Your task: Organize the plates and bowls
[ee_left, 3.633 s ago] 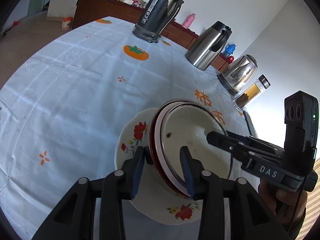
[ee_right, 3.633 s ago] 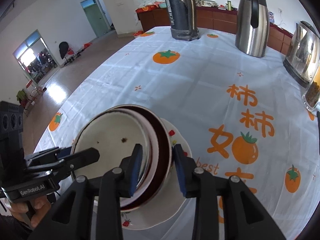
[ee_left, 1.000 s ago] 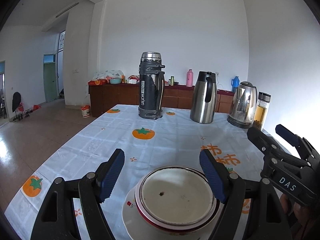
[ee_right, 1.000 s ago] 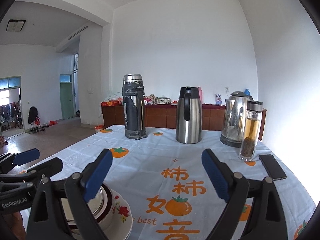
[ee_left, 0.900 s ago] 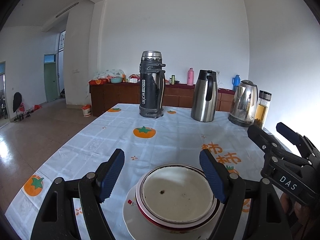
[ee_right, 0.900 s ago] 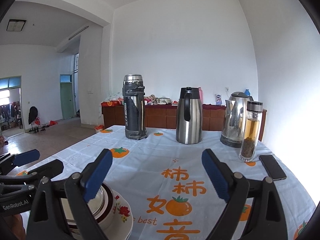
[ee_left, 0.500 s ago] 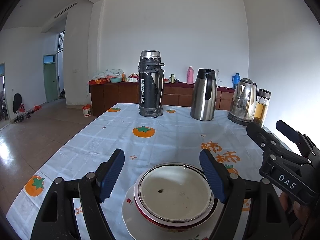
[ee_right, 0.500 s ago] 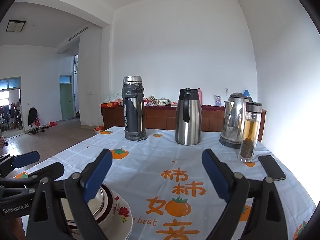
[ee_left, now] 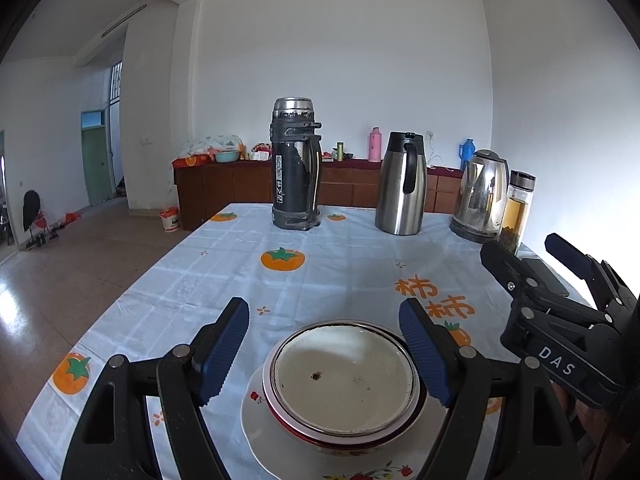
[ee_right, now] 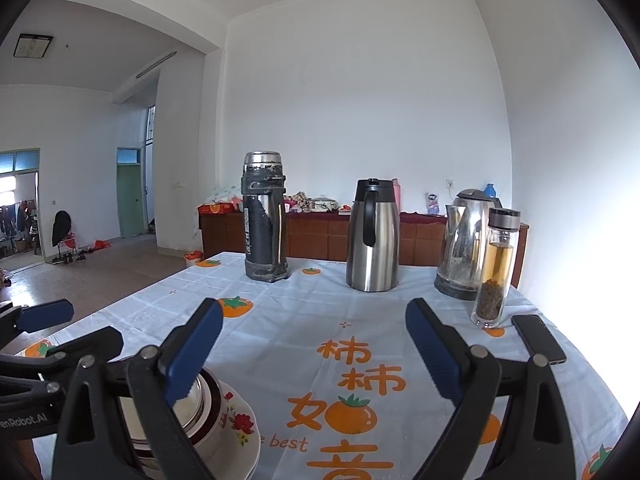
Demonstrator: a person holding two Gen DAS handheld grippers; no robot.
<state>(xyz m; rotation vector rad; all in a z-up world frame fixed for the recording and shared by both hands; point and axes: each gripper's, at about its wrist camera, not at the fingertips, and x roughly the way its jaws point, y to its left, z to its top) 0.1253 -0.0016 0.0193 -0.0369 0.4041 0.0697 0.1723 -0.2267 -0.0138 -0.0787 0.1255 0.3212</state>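
A metal bowl point(ee_left: 344, 376) nests in a red-rimmed bowl point(ee_left: 416, 402), and both rest on a white floral plate point(ee_left: 260, 436) on the tablecloth. My left gripper point(ee_left: 324, 352) hovers above and behind this stack, open, its blue pads wide of the bowls and touching nothing. In the right wrist view the same stack shows low on the left, with the bowls point(ee_right: 208, 400) and the plate point(ee_right: 240, 420) partly hidden behind the left finger. My right gripper point(ee_right: 314, 354) stands open over bare cloth to the right of the stack. Each gripper appears in the other's view: the right point(ee_left: 536, 260), the left point(ee_right: 60, 328).
Across the far side of the table stand a dark thermos point(ee_left: 295, 164), a steel jug point(ee_left: 402, 184), a kettle point(ee_left: 480, 196) and a tea bottle point(ee_left: 516, 210). A black phone point(ee_right: 538, 338) lies near the right edge. A wooden sideboard point(ee_left: 240, 184) lines the back wall.
A few seconds ago both grippers were shut on the bowls' rims over the plate. They have since let go and drawn back, wide open. Over the last second nothing has moved.
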